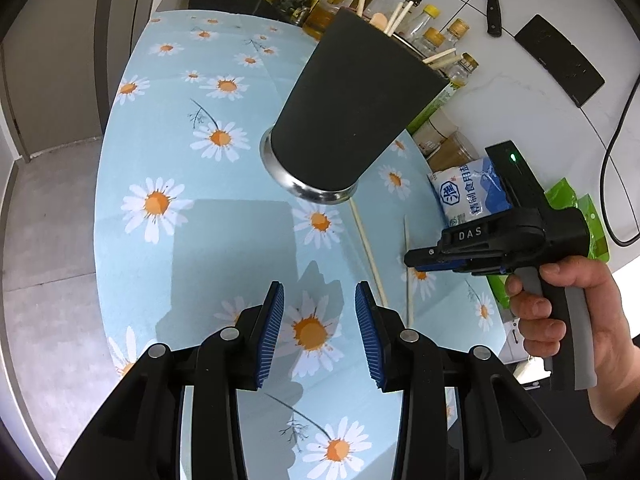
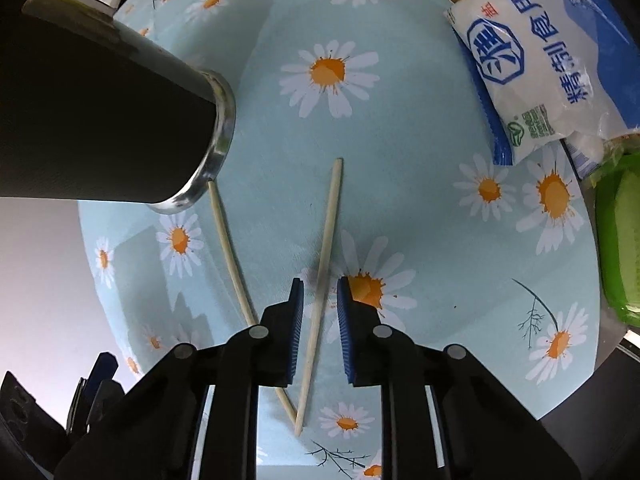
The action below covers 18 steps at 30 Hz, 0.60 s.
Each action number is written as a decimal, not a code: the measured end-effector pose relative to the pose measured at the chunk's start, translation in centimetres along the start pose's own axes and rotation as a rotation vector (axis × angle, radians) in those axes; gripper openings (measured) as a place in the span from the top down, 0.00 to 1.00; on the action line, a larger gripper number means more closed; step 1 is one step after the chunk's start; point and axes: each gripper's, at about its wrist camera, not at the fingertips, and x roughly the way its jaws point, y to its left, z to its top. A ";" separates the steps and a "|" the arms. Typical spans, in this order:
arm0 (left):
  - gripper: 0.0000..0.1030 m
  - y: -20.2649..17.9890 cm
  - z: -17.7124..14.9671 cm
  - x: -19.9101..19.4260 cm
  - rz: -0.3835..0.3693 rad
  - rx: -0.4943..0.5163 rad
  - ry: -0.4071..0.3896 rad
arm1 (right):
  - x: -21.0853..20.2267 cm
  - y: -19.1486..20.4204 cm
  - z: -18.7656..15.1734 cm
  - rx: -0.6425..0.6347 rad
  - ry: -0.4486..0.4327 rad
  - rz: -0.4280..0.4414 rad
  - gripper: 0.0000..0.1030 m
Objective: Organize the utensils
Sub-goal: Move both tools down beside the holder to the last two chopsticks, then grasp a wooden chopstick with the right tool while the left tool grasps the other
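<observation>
Right gripper lowered over a chopstick on the daisy cloth, left gripper hovering open

In the right wrist view the right gripper (image 2: pixel 319 322) sits low in the frame with its blue pads apart on either side of one chopstick (image 2: pixel 326 256), not visibly touching it; a second chopstick (image 2: pixel 231 254) lies left of it, the two meeting in a V at the bottom centre, its far end reaching the steel base of the black utensil holder (image 2: pixel 100 120) at upper left. In the left wrist view the left gripper (image 1: pixel 319 328) is at bottom centre, pads wide apart with nothing between them, above the tablecloth (image 1: pixel 168 120); the holder, centre top, has more chopsticks poking out. A salt bag (image 2: pixel 536 68) lies at upper right
</observation>
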 end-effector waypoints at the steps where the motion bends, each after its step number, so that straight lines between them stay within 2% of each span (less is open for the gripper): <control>1: 0.65 0.1 0.0 0.0 -0.001 -0.001 0.002 | 0.2 0.2 0.0 0.002 0.003 -0.018 0.81; 9: 0.65 1.1 0.0 0.3 -0.018 -0.012 0.023 | 0.6 2.8 -0.2 -0.015 0.000 -0.131 0.86; 12: 0.65 1.1 0.0 0.7 -0.025 -0.009 0.031 | 1.0 3.8 -0.2 -0.013 -0.003 -0.166 0.92; 18: 0.65 0.8 0.1 1.2 -0.035 -0.017 0.032 | 1.0 4.4 0.6 -0.008 -0.001 -0.158 0.94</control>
